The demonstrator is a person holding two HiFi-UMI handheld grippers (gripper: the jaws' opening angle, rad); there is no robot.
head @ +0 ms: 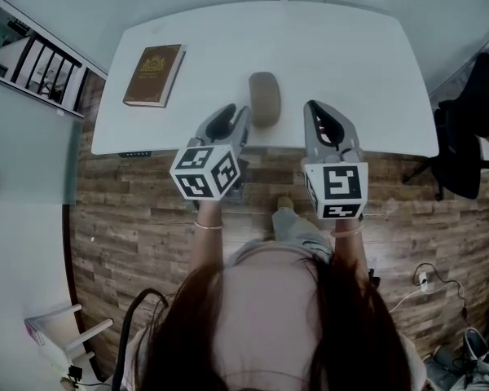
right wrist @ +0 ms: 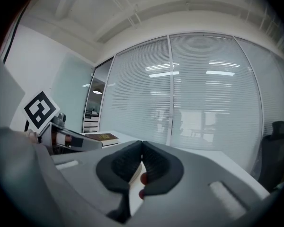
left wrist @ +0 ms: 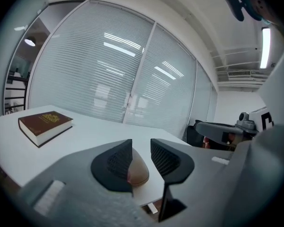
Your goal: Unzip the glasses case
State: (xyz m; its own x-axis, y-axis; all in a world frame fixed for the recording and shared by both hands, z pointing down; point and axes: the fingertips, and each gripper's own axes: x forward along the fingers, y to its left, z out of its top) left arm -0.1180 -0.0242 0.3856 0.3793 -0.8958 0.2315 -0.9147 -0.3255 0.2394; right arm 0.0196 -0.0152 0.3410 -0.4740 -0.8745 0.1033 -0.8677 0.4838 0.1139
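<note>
Glasses case lies lengthwise up the frame on worktop, just right of the open, empty left gripper; right gripper is closed and farther off.

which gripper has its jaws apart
The left gripper: a gap shows between its black ribbed pads, with the tan oval glasses case visible through it. The right gripper has its pads pressed together.

I am seeing no text I can read: the gold emblem and lettering on the brown book are showing too small and blurred for me to make out.
</note>
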